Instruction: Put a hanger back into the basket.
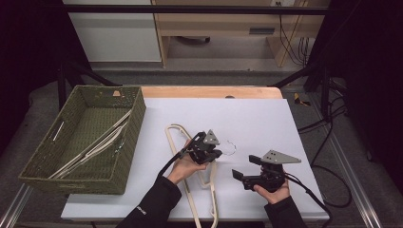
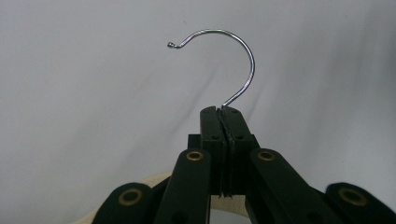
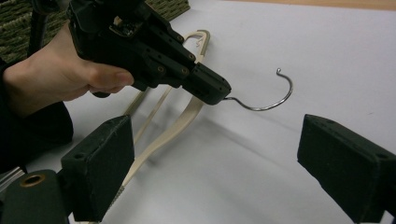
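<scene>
Hanger (image 1: 202,183) flat on the white tabletop (image 1: 266,123), pinched at the neck of its hook.
Left claw (image 2: 223,112) is clamped there; the basket (image 1: 33,168) lies to its left. Right claw (image 3: 210,172) waits wide apart, holding nothing, just right of the hook.

Left gripper (image 1: 215,155) sits over the middle of the white table (image 1: 266,118), gripped in the left hand (image 1: 183,166), its jaws together at the neck of a cream hanger (image 1: 202,190) that lies flat on the table. The thin wire hook (image 1: 231,147) pokes out just past the gripper's tip. The hanger's long arms run from the table's near edge up toward the basket. Right gripper (image 1: 236,174) hangs close by, just to the right, jaws spread and holding nothing, pointing left toward the hanger. Off at the left edge sits a green woven basket (image 1: 128,142) with more hangers (image 1: 95,145) lying slanted inside it.
</scene>
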A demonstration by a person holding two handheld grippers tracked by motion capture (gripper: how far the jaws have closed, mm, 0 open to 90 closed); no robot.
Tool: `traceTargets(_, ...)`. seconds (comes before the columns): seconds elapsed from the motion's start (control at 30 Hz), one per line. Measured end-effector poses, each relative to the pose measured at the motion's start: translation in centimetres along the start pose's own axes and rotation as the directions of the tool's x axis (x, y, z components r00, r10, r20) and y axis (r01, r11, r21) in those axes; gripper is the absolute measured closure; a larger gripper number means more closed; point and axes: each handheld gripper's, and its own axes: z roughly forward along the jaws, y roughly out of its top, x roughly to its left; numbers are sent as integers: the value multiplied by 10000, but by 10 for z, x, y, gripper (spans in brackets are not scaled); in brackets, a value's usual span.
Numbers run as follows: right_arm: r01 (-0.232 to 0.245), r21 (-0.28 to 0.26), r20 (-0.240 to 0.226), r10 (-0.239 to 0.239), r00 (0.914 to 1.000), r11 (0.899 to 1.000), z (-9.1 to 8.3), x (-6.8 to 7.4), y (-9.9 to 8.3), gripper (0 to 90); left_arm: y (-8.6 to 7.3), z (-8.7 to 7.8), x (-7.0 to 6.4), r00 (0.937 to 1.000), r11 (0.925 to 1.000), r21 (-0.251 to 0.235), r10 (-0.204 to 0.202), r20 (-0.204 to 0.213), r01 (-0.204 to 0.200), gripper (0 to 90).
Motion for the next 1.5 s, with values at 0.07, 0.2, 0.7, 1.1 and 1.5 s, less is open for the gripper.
traceTargets(0.07, -50, 47, -143, 51, 9999, 10000, 3, 0, -1, 125, -1, -2, 0, 9999, 9999, -101, -105, -53, 104, 887)
traceTargets(0.2, -92, 153, -163, 94, 9998, 9998, 10, 3, -1, 131, -2, -4, 0, 9999, 9997, -196, -123, -58, 122, 888)
traceTargets(0.7, -571, 848, -551, 619, 9966, 9948, 49, 14, -2, 220, 0, -16, -2, 9994, 9988, -486, -47, -338, 31, 888)
traceTargets(1.1, -1021, 1523, -891, 1166, 9892, 9830, 79, 22, -6, 378, 0, -19, -3, 9992, 9984, -561, -5, -389, -17, 887)
traceTargets(1.5, -1478, 1765, -1465, 1744, 9737, 9732, 90, 21, -4, 663, 1, -23, -4, 9989, 9975, -710, -43, -460, 10, 888)
